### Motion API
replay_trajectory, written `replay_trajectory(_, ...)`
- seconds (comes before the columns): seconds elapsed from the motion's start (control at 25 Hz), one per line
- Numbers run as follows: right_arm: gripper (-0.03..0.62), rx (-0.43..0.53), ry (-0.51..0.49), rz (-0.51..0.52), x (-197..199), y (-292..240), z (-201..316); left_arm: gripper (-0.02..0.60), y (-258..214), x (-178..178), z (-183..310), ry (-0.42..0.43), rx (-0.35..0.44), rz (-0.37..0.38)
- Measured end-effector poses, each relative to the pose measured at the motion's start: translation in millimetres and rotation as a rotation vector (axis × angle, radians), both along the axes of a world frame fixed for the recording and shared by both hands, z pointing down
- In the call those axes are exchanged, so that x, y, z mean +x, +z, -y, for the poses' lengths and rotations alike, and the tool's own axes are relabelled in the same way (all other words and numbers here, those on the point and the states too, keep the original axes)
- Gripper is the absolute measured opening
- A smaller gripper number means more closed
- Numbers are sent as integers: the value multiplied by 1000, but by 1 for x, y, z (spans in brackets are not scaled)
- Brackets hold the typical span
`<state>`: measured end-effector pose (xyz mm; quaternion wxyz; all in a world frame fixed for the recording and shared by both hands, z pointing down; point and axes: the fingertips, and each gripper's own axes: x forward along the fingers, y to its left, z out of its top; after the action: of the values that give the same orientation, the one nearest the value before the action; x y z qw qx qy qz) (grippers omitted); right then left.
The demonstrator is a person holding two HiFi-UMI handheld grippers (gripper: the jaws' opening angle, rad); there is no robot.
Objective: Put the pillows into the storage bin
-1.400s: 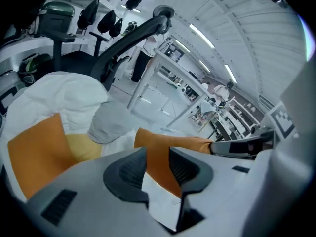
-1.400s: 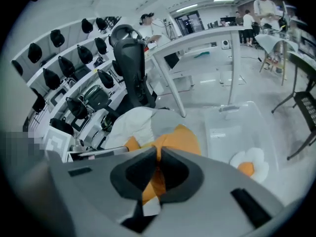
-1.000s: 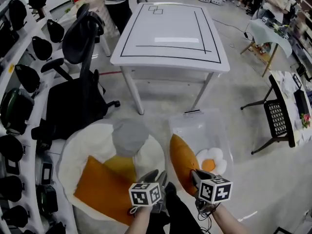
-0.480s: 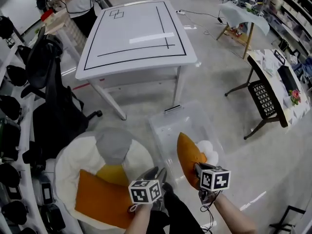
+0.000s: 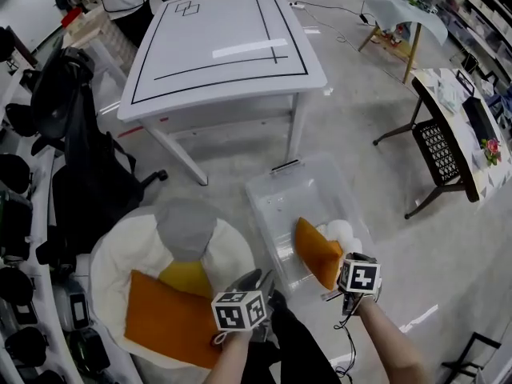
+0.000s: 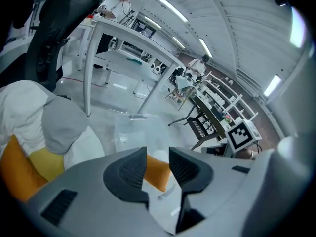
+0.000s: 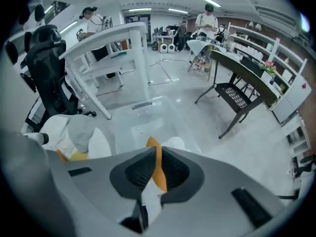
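Pinching the orange pillow (image 5: pixel 316 250) by its edge, the right gripper (image 7: pixel 158 163) holds it inside the clear storage bin (image 5: pixel 276 192) beside a white pillow (image 5: pixel 342 232). The left gripper (image 6: pixel 158 164) hangs spread and empty by the pillow pile (image 5: pixel 172 318), table (image 5: pixel 224 46) just beyond.

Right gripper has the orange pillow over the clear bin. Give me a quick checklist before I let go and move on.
1. Held orange pillow inside the bin: ok, it sits beside the white pillow.
2. Right gripper grip: ok, jaws pinch the pillow's edge, though they have just been opening a little.
3. Left gripper free: ok, jaws apart, nothing between them.
4. All pillows binned: not ok. The grey pillow, yellow pillow and flat orange pillow lie on the white cushion.
5. Held pillow resting on the bin floor: cannot tell.
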<state>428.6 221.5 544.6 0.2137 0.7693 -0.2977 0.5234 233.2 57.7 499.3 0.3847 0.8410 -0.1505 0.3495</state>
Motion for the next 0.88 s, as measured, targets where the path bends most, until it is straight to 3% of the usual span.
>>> replay_trajectory(0.2, 32, 49, 0, -2, 12, -9, 9, 138, 5, -19, 6, -64, -12, 15)
replay_trajectory(0.4, 32, 105, -107, 20, -16, -9, 48, 138, 6, -46, 18, -145, -14, 26)
replay_trajectory(0.6, 32, 125, -369, 84, -80, 20, 134, 138, 18, -101, 59, -322, 33, 55)
replay_trajectory(0.88, 38, 112, -777, 205, -217, 54, 199, 138, 29, -231, 67, -664, 50, 123)
